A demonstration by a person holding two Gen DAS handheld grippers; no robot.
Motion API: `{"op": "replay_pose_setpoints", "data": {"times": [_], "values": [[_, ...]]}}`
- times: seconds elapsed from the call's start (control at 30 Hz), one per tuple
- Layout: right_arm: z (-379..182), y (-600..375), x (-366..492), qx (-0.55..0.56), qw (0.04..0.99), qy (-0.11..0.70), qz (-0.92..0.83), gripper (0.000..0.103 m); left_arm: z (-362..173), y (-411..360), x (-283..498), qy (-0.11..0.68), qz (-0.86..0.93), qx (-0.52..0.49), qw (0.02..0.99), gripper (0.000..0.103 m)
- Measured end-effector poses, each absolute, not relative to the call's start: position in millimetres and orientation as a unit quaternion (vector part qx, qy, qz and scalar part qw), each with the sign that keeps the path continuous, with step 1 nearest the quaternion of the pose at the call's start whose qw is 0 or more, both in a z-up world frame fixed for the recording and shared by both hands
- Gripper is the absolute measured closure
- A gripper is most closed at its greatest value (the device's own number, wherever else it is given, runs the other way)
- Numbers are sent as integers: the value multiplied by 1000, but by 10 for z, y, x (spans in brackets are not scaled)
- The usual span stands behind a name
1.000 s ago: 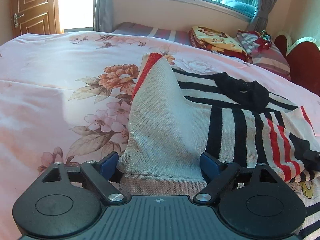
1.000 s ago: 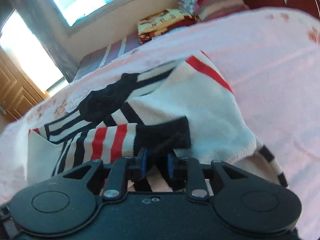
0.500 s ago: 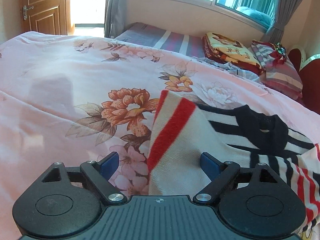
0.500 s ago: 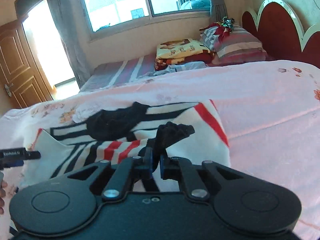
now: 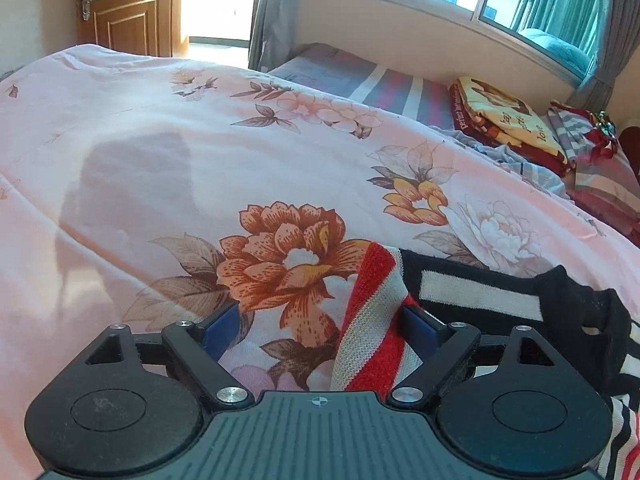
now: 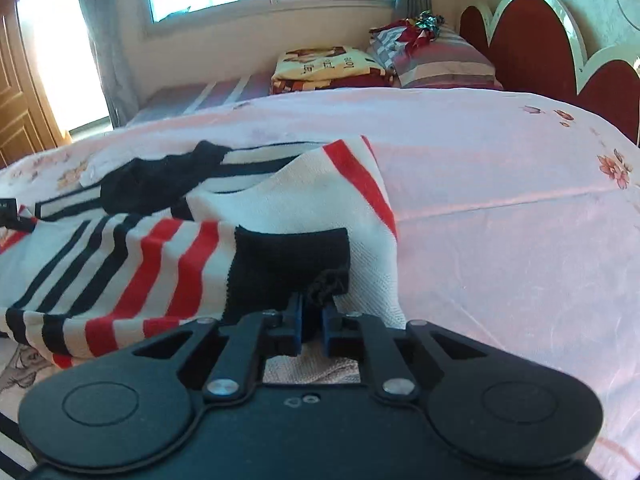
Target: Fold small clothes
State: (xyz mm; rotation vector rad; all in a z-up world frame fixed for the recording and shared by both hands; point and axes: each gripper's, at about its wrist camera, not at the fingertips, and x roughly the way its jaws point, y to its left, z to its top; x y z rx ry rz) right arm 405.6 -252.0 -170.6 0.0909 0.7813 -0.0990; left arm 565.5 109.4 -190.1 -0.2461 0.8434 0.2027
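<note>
A small knit sweater [image 6: 120,264] with black, red and white stripes lies on the pink floral bedspread [image 6: 500,208]. One sleeve is folded across its body, ending in a black cuff [image 6: 284,264]. My right gripper [image 6: 311,322] is shut on that black cuff, low over the sweater. In the left wrist view a red and white striped corner of the sweater [image 5: 372,320] lies between the jaws of my left gripper [image 5: 320,326], which stands wide open. The black collar [image 5: 576,312] shows to the right.
Folded blankets [image 6: 324,66] and striped pillows [image 6: 436,56] lie at the far side of the bed under the window. A dark red headboard [image 6: 532,44] stands at the right. A wooden door [image 5: 120,4] is at the far left.
My left gripper has let the sweater's side slip out and drawn back to its red-striped corner. My right gripper has carried the cuff across and lowered it onto the sweater.
</note>
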Motion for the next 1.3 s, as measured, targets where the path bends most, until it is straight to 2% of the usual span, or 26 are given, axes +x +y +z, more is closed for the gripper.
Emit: {"op": "replay_pose_setpoints", "data": {"times": [0.03, 0.07, 0.13, 0.17, 0.37, 0.43, 0.53, 0.6, 0.7, 0.8, 0.83, 0.87, 0.9, 1.03, 1.23, 1.3], "values": [[-1671, -2511, 4051, 41, 922, 382, -46, 93, -1853, 1097, 5565, 403, 92, -113, 903, 16], [-1633, -2513, 4036, 42, 923, 379, -49, 80, -1799, 1103, 5451, 398, 82, -106, 908, 16], [-1525, -2560, 3950, 52, 932, 353, -67, 64, -1704, 1092, 5195, 387, 62, -87, 916, 16], [-1465, -2582, 3894, 58, 936, 339, -71, 61, -1667, 1074, 5057, 383, 53, -76, 919, 16], [-1351, -2283, 3922, 50, 943, 329, -12, 64, -1798, 859, 4406, 399, 17, -34, 916, 16], [-1421, -2133, 3982, 39, 939, 341, 2, 64, -1894, 818, 4238, 385, 24, -22, 922, 16], [-1741, -2057, 4056, -8, 919, 394, -5, 64, -1940, 939, 4136, 385, 33, -61, 920, 15], [-1755, -2066, 3977, -29, 927, 375, 6, 64, -1874, 947, 4101, 385, 37, -56, 921, 15], [-1579, -2080, 3925, -6, 932, 363, 0, 63, -1745, 910, 4018, 360, 36, -57, 930, 15], [-1598, -2038, 3925, -15, 932, 361, 0, 55, -1859, 824, 4103, 381, 31, -37, 923, 15], [-1689, -2029, 3972, -24, 924, 381, -2, 54, -1931, 833, 4131, 388, 30, -40, 920, 15], [-1782, -2047, 3989, -29, 923, 383, 1, 53, -1969, 871, 4142, 386, 40, -56, 920, 3], [-1801, -2065, 3972, -34, 928, 372, 3, 52, -1981, 911, 4165, 394, 50, -65, 916, 0], [-1659, -2080, 3940, -27, 926, 378, -5, 55, -1824, 924, 4104, 384, 51, -73, 919, 0], [-1555, -1985, 3809, 4, 929, 370, 21, 54, -1649, 527, 3900, 338, -7, -18, 941, 0], [-1536, -1878, 3798, -8, 930, 366, 32, 54, -1666, 386, 3898, 344, -30, -1, 938, 0]]}}
